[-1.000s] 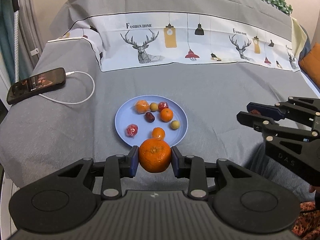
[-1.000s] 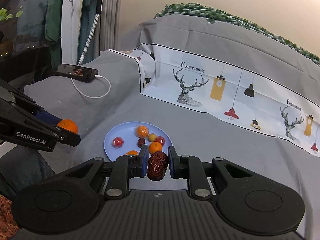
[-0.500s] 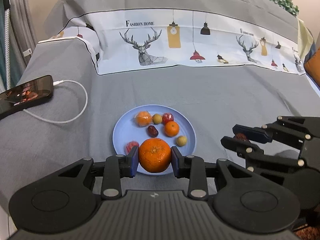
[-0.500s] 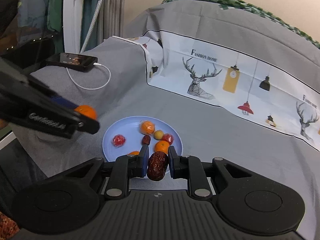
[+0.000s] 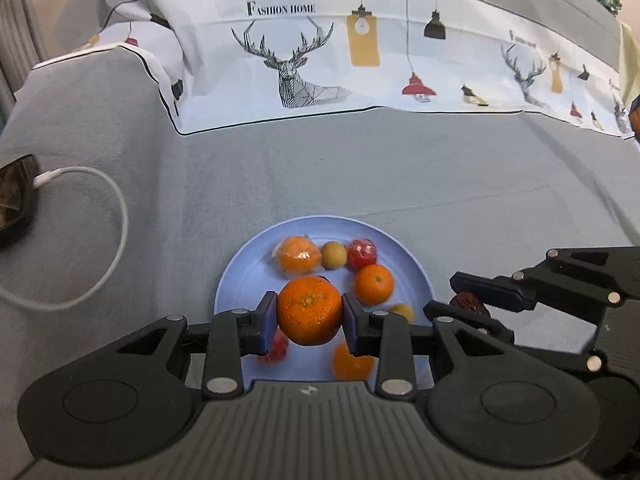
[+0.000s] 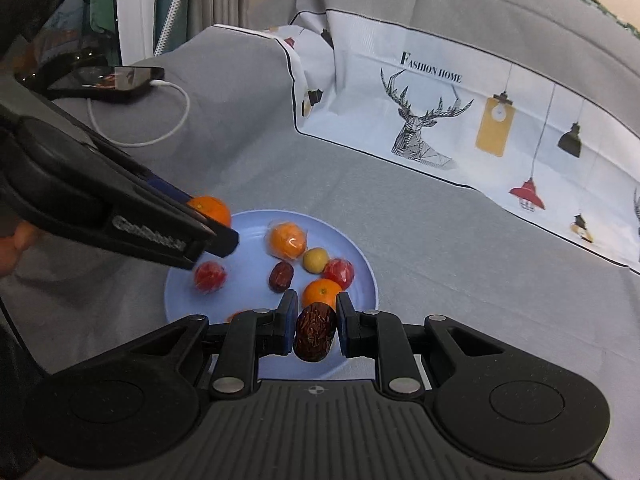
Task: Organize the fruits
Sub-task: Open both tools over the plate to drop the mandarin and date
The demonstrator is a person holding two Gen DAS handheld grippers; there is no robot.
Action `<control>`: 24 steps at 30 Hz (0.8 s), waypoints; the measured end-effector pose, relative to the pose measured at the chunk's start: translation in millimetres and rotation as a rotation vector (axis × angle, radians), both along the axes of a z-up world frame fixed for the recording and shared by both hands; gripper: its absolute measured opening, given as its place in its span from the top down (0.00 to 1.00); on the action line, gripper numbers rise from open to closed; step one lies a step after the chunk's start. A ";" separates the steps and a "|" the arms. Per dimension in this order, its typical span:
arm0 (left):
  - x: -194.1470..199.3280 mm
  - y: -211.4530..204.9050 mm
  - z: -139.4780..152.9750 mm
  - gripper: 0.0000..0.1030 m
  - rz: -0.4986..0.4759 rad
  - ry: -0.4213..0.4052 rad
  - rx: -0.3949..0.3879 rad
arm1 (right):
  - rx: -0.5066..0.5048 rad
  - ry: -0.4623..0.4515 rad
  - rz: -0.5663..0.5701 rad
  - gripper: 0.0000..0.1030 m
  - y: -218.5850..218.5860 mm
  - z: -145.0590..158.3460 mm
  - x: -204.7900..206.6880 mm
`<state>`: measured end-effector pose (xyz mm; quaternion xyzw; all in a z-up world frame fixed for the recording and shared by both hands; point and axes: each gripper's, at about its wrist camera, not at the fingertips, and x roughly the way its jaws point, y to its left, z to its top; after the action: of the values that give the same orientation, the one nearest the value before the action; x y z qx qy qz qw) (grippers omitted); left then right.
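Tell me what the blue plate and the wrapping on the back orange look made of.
Blue plate: probably plastic or melamine, with a smooth matte, even pale colour and a thin rim. Wrapping on the back orange: clear plastic film, glossy, with crinkled edges and glare spots.

My left gripper [image 5: 309,317] tilts steeply downward, its blue pads [image 5: 267,322] clamped on both sides of a mandarin [image 5: 310,310]. My right gripper [image 6: 313,329] angles down less sharply, jaws closed tight around a red date [image 6: 315,332]. The two grippers sit close together, left tip crossing into my right camera's view.
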<state>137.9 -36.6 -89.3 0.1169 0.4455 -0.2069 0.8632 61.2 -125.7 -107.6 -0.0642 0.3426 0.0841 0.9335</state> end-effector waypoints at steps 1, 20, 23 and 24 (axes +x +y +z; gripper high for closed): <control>5.3 -0.6 -3.3 0.64 0.003 0.001 0.003 | 0.004 0.005 0.007 0.79 0.3 -2.5 5.4; -11.0 15.1 -8.9 0.00 0.024 -0.046 0.062 | -0.129 0.049 -0.006 0.03 8.0 -29.6 3.9; -33.9 24.1 3.8 0.00 0.070 0.013 0.036 | -0.085 0.083 -0.044 0.03 4.2 -22.0 -26.9; -41.1 26.8 7.7 0.00 0.087 0.040 0.031 | -0.060 0.089 -0.062 0.03 3.3 -17.4 -38.0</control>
<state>96.8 -9.8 -81.6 0.1069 0.4704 -0.1646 0.8604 23.2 -122.4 -125.0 -0.0776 0.3880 0.0479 0.9171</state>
